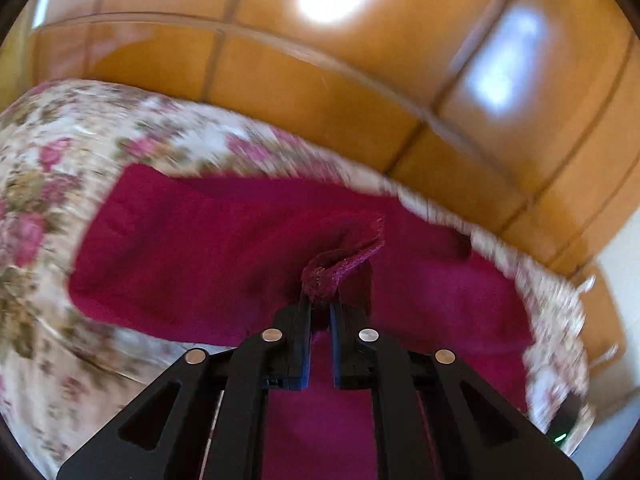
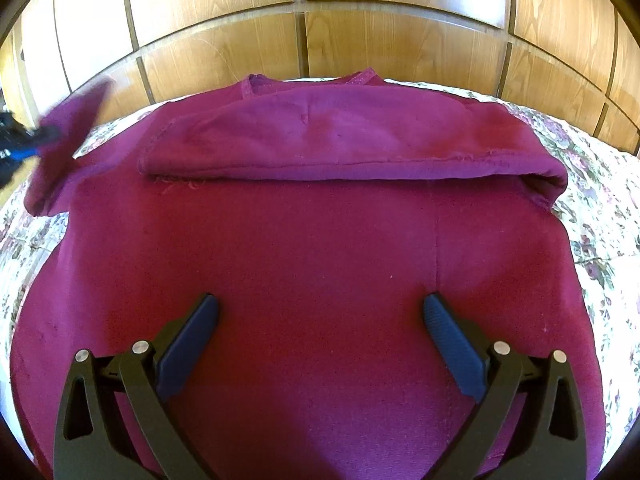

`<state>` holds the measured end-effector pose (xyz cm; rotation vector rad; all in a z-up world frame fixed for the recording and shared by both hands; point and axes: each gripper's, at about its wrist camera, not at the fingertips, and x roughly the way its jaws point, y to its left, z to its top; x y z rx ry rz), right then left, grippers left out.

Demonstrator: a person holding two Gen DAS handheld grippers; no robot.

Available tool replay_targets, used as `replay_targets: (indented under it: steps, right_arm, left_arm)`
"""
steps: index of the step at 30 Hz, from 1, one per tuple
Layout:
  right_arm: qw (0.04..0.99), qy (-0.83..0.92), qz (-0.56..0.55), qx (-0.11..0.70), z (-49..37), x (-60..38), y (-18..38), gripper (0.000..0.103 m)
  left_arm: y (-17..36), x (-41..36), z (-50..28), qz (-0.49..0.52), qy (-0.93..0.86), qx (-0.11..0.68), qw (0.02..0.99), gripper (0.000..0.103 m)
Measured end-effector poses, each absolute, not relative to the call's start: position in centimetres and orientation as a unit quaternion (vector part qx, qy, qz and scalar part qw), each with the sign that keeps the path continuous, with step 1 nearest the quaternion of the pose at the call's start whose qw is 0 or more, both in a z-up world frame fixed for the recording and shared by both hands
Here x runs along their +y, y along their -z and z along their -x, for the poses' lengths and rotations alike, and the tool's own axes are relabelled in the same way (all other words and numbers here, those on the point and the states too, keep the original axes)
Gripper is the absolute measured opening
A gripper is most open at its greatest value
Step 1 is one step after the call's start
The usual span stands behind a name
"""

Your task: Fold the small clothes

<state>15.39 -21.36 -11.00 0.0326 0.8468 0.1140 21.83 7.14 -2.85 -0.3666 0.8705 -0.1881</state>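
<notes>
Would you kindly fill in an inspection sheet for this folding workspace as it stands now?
Surface: floral bedspread, mostly covered by the garment.
Job's things: magenta sweater lying flat, one sleeve folded across the chest; the other sleeve's cuff lifted.
Clutter: nothing seen.
Grippers: left claw shut on the cuff; right claw open, above the sweater's body, holding nothing.
Cables: nothing seen.
Surroundings: wooden panelled wardrobe behind the bed.
</notes>
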Motion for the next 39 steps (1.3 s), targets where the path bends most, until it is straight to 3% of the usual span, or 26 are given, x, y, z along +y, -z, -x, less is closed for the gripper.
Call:
replay_targets:
  steps: [1,3,5,6,9,13,22,23,25,26,27,30,39]
  right_arm:
    - [0.91,-0.057,-0.018,0.411,-15.4,-21.4,11.0,0.101]
    - [0.908,-0.062,-0.023,0.413,-15.4,-21.5,10.8,0.101]
    - [0.905,-0.068,-0.034,0.418,-15.5,-21.8,10.3,0.101]
    - [0.905,-0.073,-0.042,0.416,-15.5,-21.9,9.9,0.101]
    - [0.897,-0.122,-0.092,0.415,-16.0,-21.5,8.6,0.098]
    - [0.851,-0.235,-0.171,0.437,-18.8,-18.3,7.6,0.07]
    - [0.785,-0.29,-0.204,0.507,-26.9,-8.4,9.9,0.069]
    - [0.787,-0.284,-0.196,0.511,-27.4,-7.6,9.9,0.063]
    - [0.794,-0.277,-0.161,0.518,-27.4,-6.3,9.5,0.016]
    - [0.799,-0.276,-0.14,0.515,-27.3,-5.7,8.9,0.008]
    - [0.805,-0.275,-0.13,0.509,-27.0,-5.4,8.3,0.008]
    - [0.833,-0.292,-0.112,0.456,-25.5,-5.6,4.1,0.008]
    - [0.907,-0.249,-0.086,0.33,-24.6,-13.0,-6.9,0.008]
  left_arm:
    - [3.6,6.2,-22.0,0.164,0.091,0.43,0.883,0.008]
    - [4.6,5.2,-21.5,0.154,0.092,0.446,0.877,0.033]
    - [4.9,5.1,-19.9,0.153,0.088,0.438,0.881,0.049]
    - [5.0,5.1,-19.1,0.147,0.084,0.433,0.885,0.051]
    - [5.3,5.6,-16.1,0.119,0.071,0.422,0.896,0.051]
    - [6.3,5.8,-12.6,0.101,0.063,0.427,0.897,0.051]
    - [8.3,6.3,-9.1,0.101,0.072,0.443,0.888,0.051]
    - [8.5,6.3,-8.9,0.099,0.07,0.441,0.889,0.051]
    - [8.6,6.3,-8.9,0.097,0.069,0.44,0.89,0.054]
    - [8.6,6.2,-9.0,0.091,0.068,0.441,0.891,0.065]
    - [8.5,6.1,-8.9,0.087,0.066,0.439,0.892,0.073]
    - [8.2,5.8,-8.9,0.082,0.063,0.434,0.895,0.082]
    - [7.1,4.4,-9.6,0.071,0.058,0.419,0.904,0.082]
